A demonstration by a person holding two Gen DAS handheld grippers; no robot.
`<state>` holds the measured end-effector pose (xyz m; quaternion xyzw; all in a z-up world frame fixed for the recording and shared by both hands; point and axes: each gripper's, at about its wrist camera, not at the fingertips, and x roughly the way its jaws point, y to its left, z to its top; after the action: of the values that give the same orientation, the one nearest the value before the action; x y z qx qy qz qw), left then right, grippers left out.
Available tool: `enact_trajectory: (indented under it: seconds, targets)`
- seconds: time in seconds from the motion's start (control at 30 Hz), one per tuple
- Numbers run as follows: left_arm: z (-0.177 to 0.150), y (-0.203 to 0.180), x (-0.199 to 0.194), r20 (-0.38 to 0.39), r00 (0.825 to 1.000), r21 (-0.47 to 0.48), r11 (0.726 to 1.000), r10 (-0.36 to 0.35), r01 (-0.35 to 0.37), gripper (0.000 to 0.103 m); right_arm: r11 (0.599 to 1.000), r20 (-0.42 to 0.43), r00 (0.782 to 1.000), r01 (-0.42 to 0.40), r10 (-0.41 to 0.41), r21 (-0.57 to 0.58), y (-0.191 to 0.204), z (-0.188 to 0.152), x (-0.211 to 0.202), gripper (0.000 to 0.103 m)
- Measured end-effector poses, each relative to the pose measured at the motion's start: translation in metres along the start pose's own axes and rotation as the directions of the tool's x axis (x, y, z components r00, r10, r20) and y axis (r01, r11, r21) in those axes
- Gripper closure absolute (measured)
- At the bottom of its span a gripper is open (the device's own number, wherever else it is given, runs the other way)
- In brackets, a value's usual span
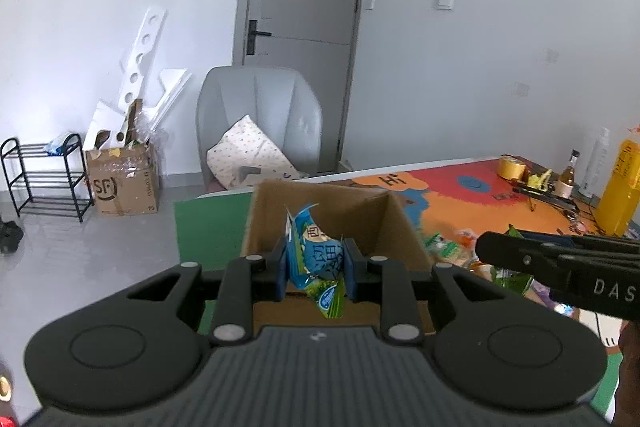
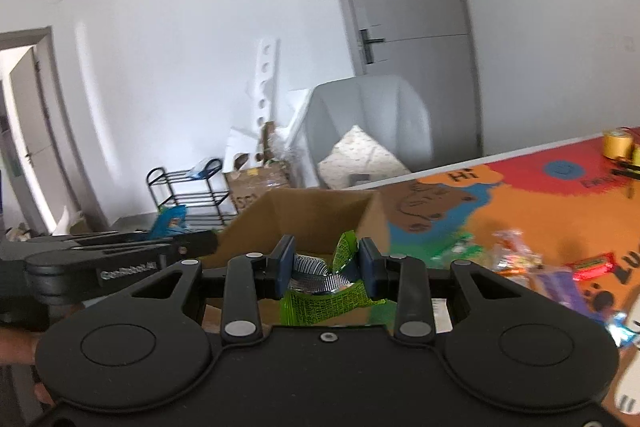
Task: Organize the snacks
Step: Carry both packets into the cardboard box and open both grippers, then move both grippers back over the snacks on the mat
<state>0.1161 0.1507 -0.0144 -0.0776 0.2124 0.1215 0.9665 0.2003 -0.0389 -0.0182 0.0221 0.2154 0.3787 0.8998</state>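
Observation:
My left gripper [image 1: 315, 267] is shut on a blue and green snack packet [image 1: 316, 255] and holds it over the near edge of an open cardboard box [image 1: 384, 219]. My right gripper [image 2: 326, 269] is shut on a green snack packet with a silver inside [image 2: 324, 293], also held above that open cardboard box [image 2: 312, 215]. The right gripper shows in the left wrist view [image 1: 560, 267] at the right of the box. The left gripper shows in the right wrist view [image 2: 120, 259], its blue packet [image 2: 170, 223] sticking up. Several loose snacks [image 2: 516, 259] lie on the colourful mat right of the box.
The box stands on a table with an orange, red and green cartoon mat [image 1: 460, 195]. At the far right are a tape roll [image 1: 512, 167], a small bottle [image 1: 568, 171] and a yellow container [image 1: 620, 187]. Behind stand a grey armchair [image 1: 260, 119], a cardboard box [image 1: 122, 179], a black rack [image 1: 44, 175].

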Motion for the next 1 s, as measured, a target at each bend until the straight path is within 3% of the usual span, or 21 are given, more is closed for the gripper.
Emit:
enact_trajectory:
  seconds: [0.1, 0.33, 0.4, 0.47, 0.57, 0.73, 0.83, 1.0]
  targets:
    - [-0.002, 0.009, 0.009, -0.006, 1.0, -0.006, 1.0, 0.003, -0.003, 0.074, 0.999, -0.017, 1.0, -0.026, 0.026, -0.019, 0.012, 0.003, 0.014, 0.07]
    - [-0.007, 0.024, 0.019, -0.002, 1.0, -0.036, 0.999, -0.009, 0.009, 0.043, 0.999, -0.049, 0.998, -0.044, 0.043, -0.012, 0.021, -0.001, 0.045, 0.07]
    - [-0.008, 0.027, 0.018, 0.004, 1.0, -0.047, 0.999, 0.005, -0.005, 0.041, 0.999, -0.056, 0.997, -0.051, 0.05, -0.014, 0.024, -0.003, 0.048, 0.069]
    - [-0.009, 0.029, 0.017, 0.006, 1.0, -0.056, 0.998, 0.023, -0.022, 0.035, 0.999, -0.075, 0.996, -0.05, 0.049, -0.003, 0.022, -0.004, 0.053, 0.059]
    - [-0.009, 0.031, 0.014, 0.022, 1.0, -0.071, 0.997, 0.014, -0.012, 0.019, 0.999, -0.078, 0.996, -0.04, 0.042, 0.027, 0.016, -0.005, 0.052, 0.055]
    - [-0.011, 0.025, 0.008, 0.031, 0.999, -0.066, 0.998, 0.012, -0.01, 0.012, 0.998, -0.077, 0.997, -0.001, 0.005, 0.062, 0.006, -0.01, 0.041, 0.047]
    - [-0.014, 0.017, 0.004, 0.038, 0.999, -0.051, 0.999, 0.012, -0.01, 0.007, 0.996, -0.074, 0.997, 0.021, -0.015, 0.082, -0.003, -0.015, 0.031, 0.035]
    - [-0.015, 0.005, -0.004, 0.052, 0.999, -0.032, 0.999, 0.001, 0.0, 0.002, 0.995, -0.08, 0.995, 0.07, -0.064, 0.068, -0.016, -0.022, 0.014, 0.028]
